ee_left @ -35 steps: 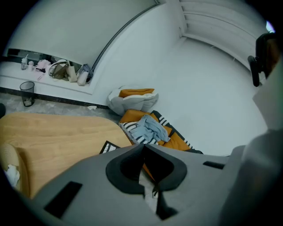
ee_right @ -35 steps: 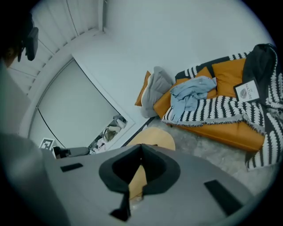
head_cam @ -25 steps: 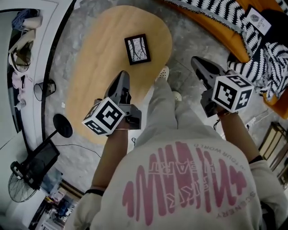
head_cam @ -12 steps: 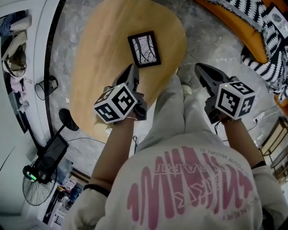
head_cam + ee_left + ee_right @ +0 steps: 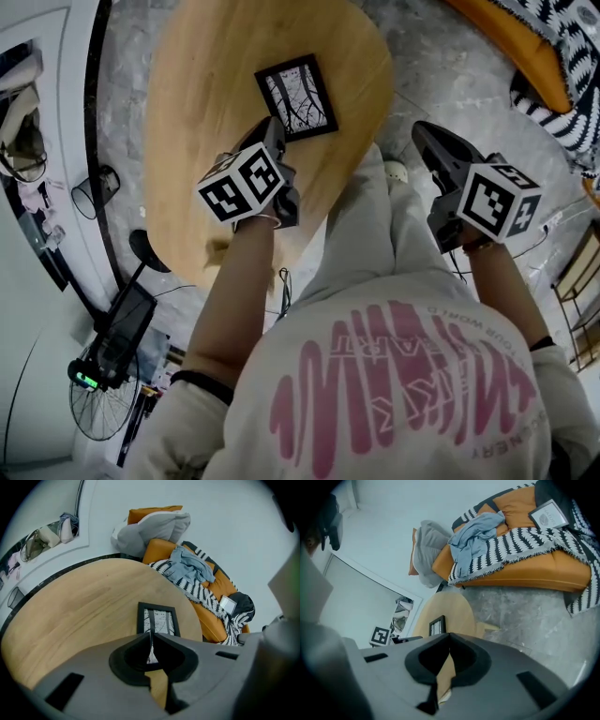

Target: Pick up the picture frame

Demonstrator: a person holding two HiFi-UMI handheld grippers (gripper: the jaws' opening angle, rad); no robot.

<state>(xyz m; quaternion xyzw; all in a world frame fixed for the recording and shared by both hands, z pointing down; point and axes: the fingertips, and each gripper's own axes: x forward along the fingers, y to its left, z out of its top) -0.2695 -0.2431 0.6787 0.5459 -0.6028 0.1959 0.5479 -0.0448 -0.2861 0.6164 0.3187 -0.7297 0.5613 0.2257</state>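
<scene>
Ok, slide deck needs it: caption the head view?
Closed left tool aimed at the black picture frame lying flat on the oval wooden table.

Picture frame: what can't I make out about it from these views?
- Left gripper view: the picture frame has its near edge hidden behind the shut left claw.
- Head view: that claw covers its near corner, so contact cannot be told.
- Right gripper view: the frame is too small to show its print.
- All views: its underside, against the table.
</scene>
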